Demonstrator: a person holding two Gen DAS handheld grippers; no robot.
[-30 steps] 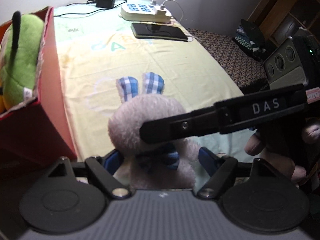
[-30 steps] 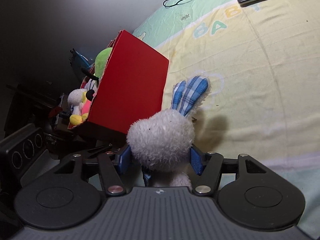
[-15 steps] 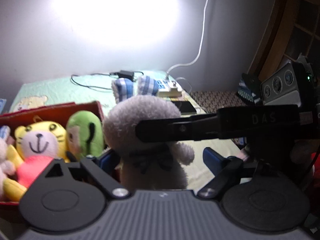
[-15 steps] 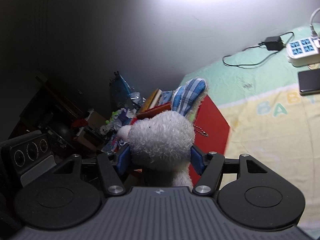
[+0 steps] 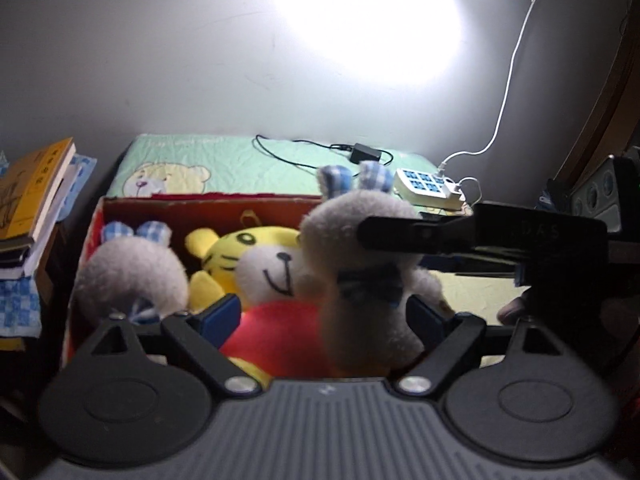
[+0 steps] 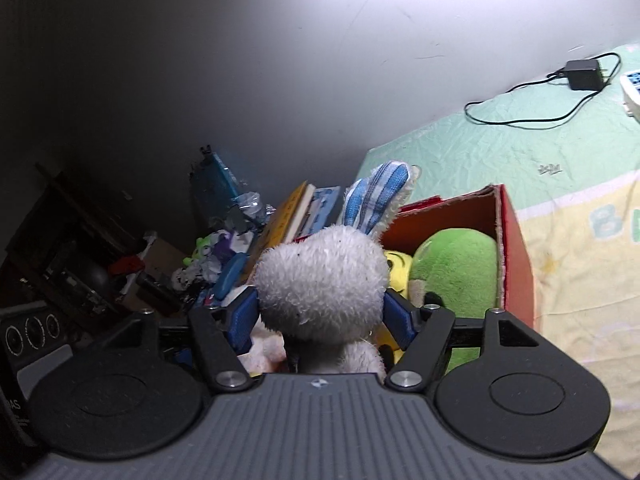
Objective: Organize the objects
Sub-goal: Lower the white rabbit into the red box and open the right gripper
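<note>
a red cardboard box [image 5: 208,204] sits at the edge of a bed spread with a pale green and yellow quilt [image 5: 224,160], and it already holds several soft toys: a pale bunny with checked blue ears [image 5: 132,276], a yellow tiger in a red top [image 5: 256,264], and a green plush [image 6: 456,276] seen from the right wrist view; a second pale plush bunny [image 5: 368,264] hangs above the box, over its right-hand part, not yet set down inside; it looks fluffy and off-white, with two blue-and-white checked ears standing up and a dark blue checked bow at its neck, and it will likely squash easily and drop softly; the right gripper [image 6: 322,322] has the bunny's head between its blue pads [image 6: 240,320]; its jaws have just been opening, yet the fur looks touching on both sides, so the toy seems gripped, loosely; the left gripper [image 5: 324,314] stands open around the bunny's body, with its left pad [image 5: 222,314] clear of the toy, so it carries nothing; judging from this, most of the tidying shown is done, and what is left is to lower or drop this bunny among the others; a charger and a white power strip [image 5: 424,190] lie on the quilt behind; books [image 5: 32,196] are stacked left of the box.
</note>
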